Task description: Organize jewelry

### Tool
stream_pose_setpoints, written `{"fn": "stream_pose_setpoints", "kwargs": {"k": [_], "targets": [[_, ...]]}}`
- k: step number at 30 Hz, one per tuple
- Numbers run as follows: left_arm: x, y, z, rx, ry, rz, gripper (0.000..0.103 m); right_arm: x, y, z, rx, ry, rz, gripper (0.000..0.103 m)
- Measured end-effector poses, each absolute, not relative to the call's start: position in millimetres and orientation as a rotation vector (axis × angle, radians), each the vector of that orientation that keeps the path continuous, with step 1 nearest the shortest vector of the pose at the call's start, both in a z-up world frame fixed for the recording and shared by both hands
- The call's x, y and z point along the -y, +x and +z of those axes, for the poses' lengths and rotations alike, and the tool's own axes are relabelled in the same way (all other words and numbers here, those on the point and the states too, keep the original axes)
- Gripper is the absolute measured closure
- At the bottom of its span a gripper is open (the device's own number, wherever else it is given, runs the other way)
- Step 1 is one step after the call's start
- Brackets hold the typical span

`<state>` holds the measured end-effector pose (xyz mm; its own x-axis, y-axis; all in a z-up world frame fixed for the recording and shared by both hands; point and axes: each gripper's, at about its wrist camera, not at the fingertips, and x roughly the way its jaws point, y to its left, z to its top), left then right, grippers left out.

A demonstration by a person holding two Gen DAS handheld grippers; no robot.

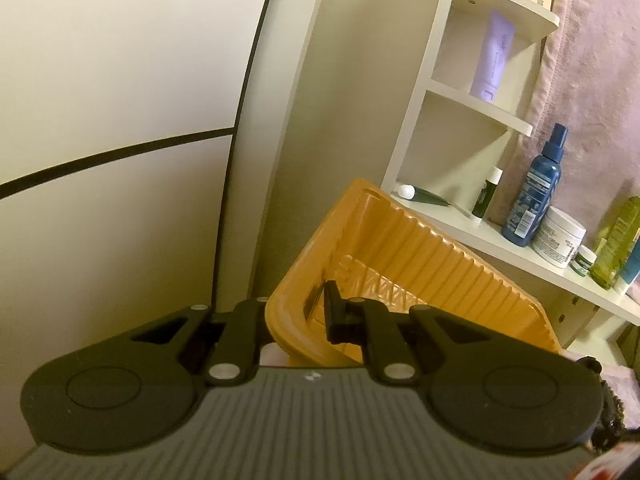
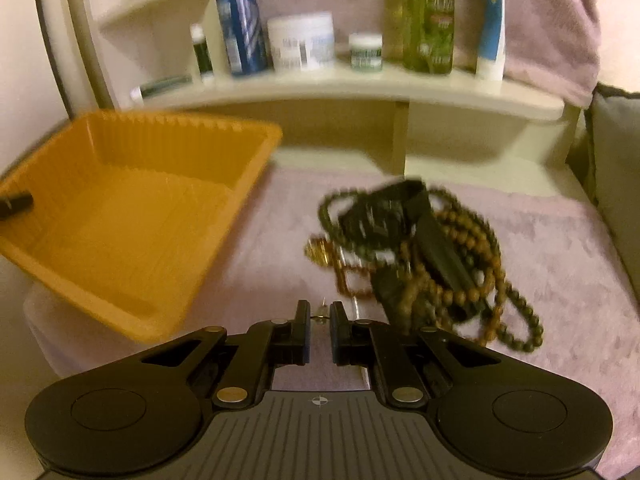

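Observation:
My left gripper (image 1: 304, 312) is shut on the near rim of an orange ribbed plastic tray (image 1: 400, 264). One finger sits inside the tray and the other is hidden behind its wall. The tray (image 2: 120, 208) hangs tilted at the left of the right wrist view, where the left fingertip (image 2: 14, 204) shows on its rim. My right gripper (image 2: 320, 316) is shut on a small metal jewelry piece (image 2: 322, 312) just above the pink cloth (image 2: 560, 280). A tangled pile of brown and dark bead necklaces with a black strap (image 2: 420, 260) lies just right of it, and a gold piece (image 2: 318, 250) is at the pile's left edge.
A cream shelf unit (image 2: 360, 88) stands behind, holding a blue spray bottle (image 2: 240, 20), a white jar (image 2: 300, 40), a green bottle (image 2: 428, 16) and tubes. A pale box (image 2: 40, 320) sits under the tray. A grey cushion (image 2: 616, 184) is at the right.

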<state>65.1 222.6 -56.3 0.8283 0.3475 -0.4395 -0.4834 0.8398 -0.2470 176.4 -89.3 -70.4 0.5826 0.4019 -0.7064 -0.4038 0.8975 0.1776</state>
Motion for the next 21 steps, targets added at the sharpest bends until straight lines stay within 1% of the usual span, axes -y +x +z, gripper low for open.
{"fn": "stream_pose_setpoints", "kwargs": {"k": [4, 8, 16, 21], "targets": [[-222, 66, -56, -0.394, -0.351, 0.448, 0.092, 89, 175, -48, -0.756, 0.080, 0.542, 0.093], [-222, 65, -56, -0.392, -0.351, 0.449, 0.092, 70, 171, -31, -0.726, 0.083, 0.654, 0.093], [-222, 65, -54, -0.394, -0.347, 0.446, 0.092, 20, 171, -46, -0.822, 0.000, 0.724, 0.093], [-221, 65, -52, -0.391, -0.343, 0.444, 0.092, 14, 166, -53, -0.840, -0.032, 0.708, 0.093]]}}
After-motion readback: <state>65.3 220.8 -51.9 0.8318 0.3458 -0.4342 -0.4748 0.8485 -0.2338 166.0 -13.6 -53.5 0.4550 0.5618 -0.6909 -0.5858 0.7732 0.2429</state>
